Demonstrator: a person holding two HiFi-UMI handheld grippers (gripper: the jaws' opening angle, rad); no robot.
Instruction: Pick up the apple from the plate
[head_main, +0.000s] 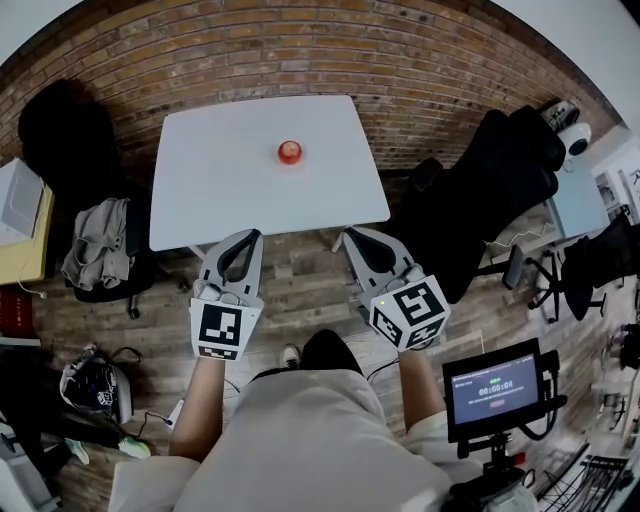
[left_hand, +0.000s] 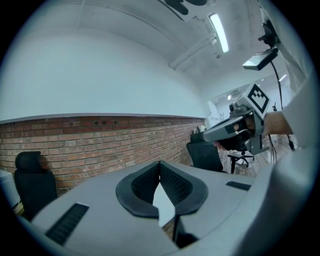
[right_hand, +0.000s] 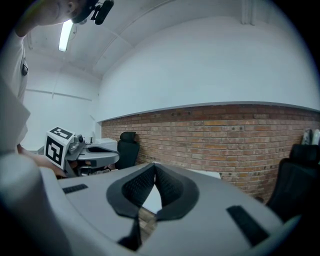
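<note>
Apple (head_main: 290, 152): small and red, on the white table (head_main: 220, 180) toward its far side; no plate can be made out. Probably firm, smooth and light, so grip across the widest girth. Left gripper (head_main: 247, 236) and right gripper (head_main: 355, 236): jaws pressed together, empty, well short of it.

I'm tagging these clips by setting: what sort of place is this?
Probably an office or lab room: a white table beside a brick wall, a black office chair, and a small monitor on a stand.
</note>
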